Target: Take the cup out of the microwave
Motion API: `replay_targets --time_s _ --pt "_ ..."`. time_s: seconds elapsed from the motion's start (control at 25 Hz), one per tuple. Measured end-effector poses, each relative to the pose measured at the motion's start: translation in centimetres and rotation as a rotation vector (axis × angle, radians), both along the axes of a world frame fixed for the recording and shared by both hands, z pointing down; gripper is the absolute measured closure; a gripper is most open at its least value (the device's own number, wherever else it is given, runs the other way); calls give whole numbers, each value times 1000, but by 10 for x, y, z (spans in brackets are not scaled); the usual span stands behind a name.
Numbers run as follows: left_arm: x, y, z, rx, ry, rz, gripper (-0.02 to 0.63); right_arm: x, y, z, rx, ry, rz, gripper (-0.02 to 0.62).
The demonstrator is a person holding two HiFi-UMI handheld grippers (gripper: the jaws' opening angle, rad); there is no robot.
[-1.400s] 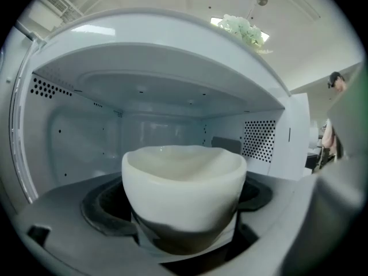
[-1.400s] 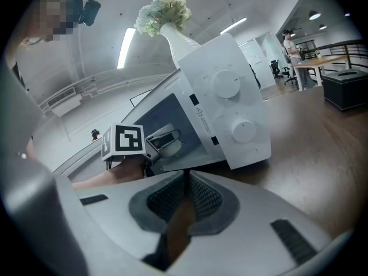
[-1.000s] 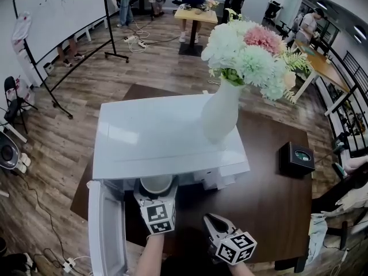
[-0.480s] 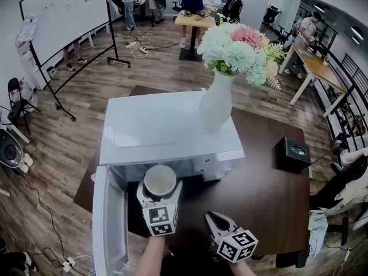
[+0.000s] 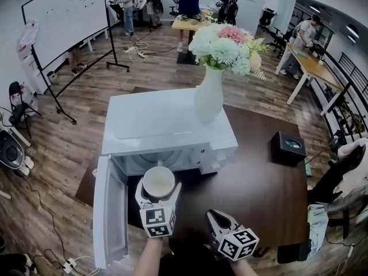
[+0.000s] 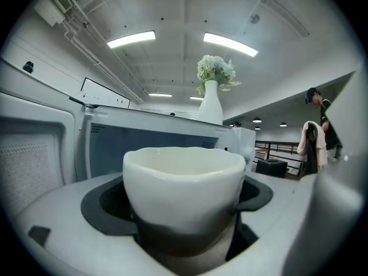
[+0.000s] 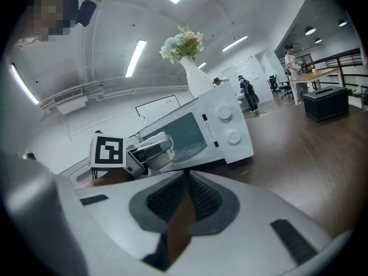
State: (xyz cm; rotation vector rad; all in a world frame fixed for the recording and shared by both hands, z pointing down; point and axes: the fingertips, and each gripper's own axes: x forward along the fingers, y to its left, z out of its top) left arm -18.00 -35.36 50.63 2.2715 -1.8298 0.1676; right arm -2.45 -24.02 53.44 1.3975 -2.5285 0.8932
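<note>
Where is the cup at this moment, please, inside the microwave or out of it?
Out. The cup, clamped in the left gripper, sits in front of the microwave opening, beside its open door.

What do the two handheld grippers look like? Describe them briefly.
Both the left gripper and right gripper have light grey moulded bodies with dark grey ribbed pads. Each carries a white cube printed with black square markers. No cables show; the left forearm shows no sleeve.

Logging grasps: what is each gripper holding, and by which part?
The left gripper clamps the white ceramic cup around its lower body; the right gripper is shut on nothing.
</note>
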Motion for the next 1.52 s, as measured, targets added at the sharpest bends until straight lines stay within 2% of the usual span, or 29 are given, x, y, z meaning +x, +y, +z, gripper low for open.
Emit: replay_targets --time_s 0.32,0.76,1.0,1.2,1.52 --pt "7 39 -7 -12 25 57 107 16 17 -7 22 1 52 598" --pt "13 86 -21 -5 44 125 107 52 14 -27 73 23 153 598" --pt "21 106 -33 15 47 181 107 70 15 -41 114 68 198 598" --pt "22 121 -41 30 43 237 107 81 17 -63 209 206 196 600" --pt "16 133 -46 66 102 282 107 71 23 -73 255 217 110 601"
